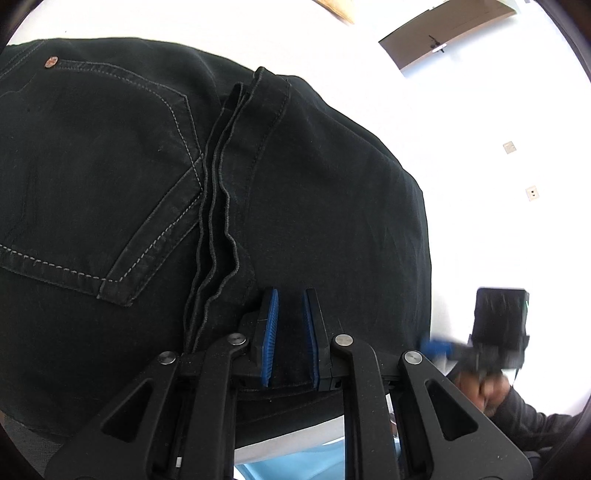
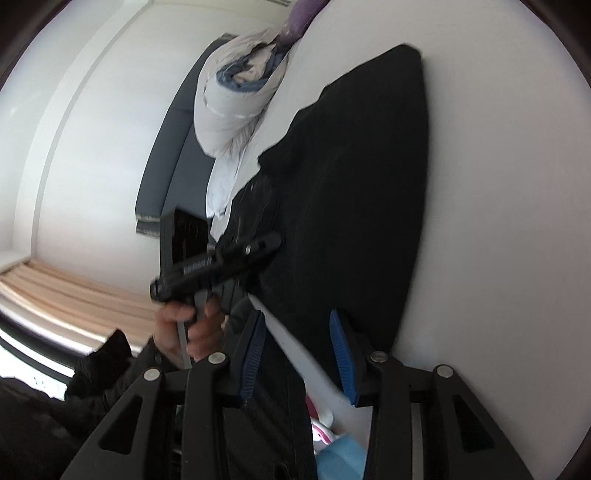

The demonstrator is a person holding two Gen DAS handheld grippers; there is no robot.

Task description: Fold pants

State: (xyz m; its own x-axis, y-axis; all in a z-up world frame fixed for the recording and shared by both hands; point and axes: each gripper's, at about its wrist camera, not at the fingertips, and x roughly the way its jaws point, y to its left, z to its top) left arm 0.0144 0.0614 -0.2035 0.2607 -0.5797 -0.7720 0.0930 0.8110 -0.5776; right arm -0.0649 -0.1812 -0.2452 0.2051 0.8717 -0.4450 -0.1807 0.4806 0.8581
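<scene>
Black pants lie folded on a white bed; the leg hems rest across the back pocket. My left gripper hovers just over the folded legs near the front edge, jaws slightly open with blue pads, holding nothing. In the right wrist view the pants stretch away, and the left gripper rests at their left edge. My right gripper is open and empty above the near end of the pants. It also shows blurred in the left wrist view.
A rolled grey-white duvet and a purple pillow lie at the head of the bed. A dark headboard and wooden slats are at left. A brown door is beyond. Blue and pink items sit below.
</scene>
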